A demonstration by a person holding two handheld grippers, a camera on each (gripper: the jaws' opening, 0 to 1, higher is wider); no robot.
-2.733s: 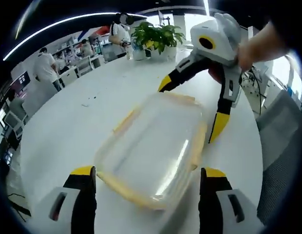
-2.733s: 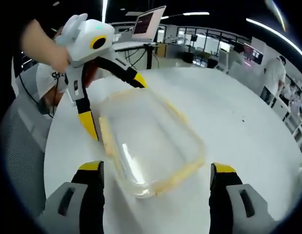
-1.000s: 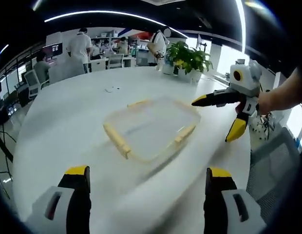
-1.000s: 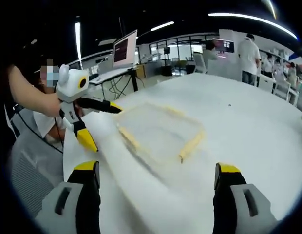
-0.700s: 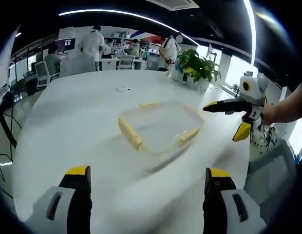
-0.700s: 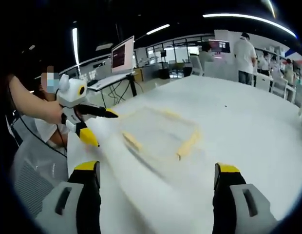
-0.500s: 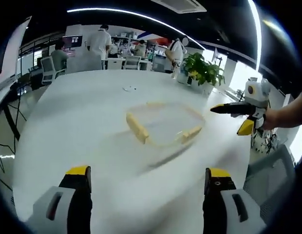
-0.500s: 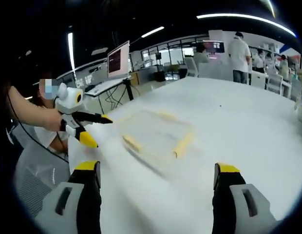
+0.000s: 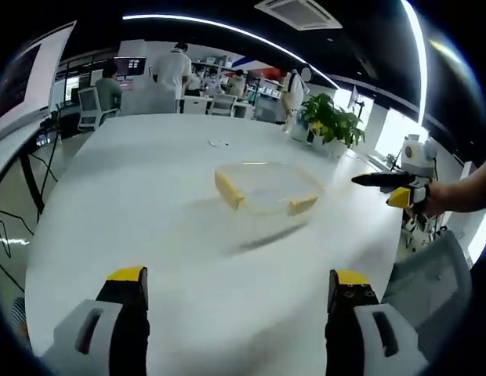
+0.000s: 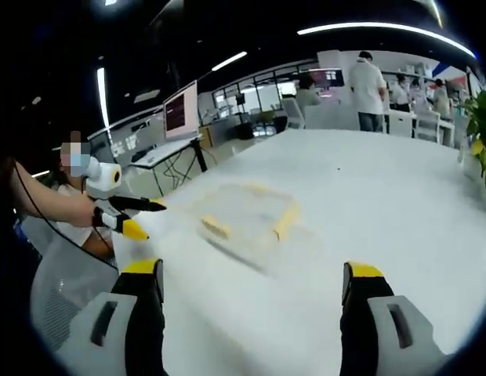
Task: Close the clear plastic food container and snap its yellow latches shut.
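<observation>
In the left gripper view, the left gripper [image 9: 237,313] hangs with jaws spread wide and empty; the clear container [image 9: 265,188] with yellow latches [image 9: 229,190] lies well ahead on the white table [image 9: 133,204]. The right gripper [image 9: 396,188] hovers apart, beyond the container's side.

In the right gripper view, the right gripper [image 10: 251,313] also gapes empty. The container [image 10: 247,211] sits far ahead, the left gripper [image 10: 129,215] off to its side, clear of it.

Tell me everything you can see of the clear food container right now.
The clear food container lies flat on the white table, a shallow rounded rectangle of see-through plastic with a lid on it and yellow latches along its sides. Motion blur hides whether each latch is snapped down. Nothing touches it: the left gripper and right gripper are both open and well back from it. A potted plant stands beyond.
</observation>
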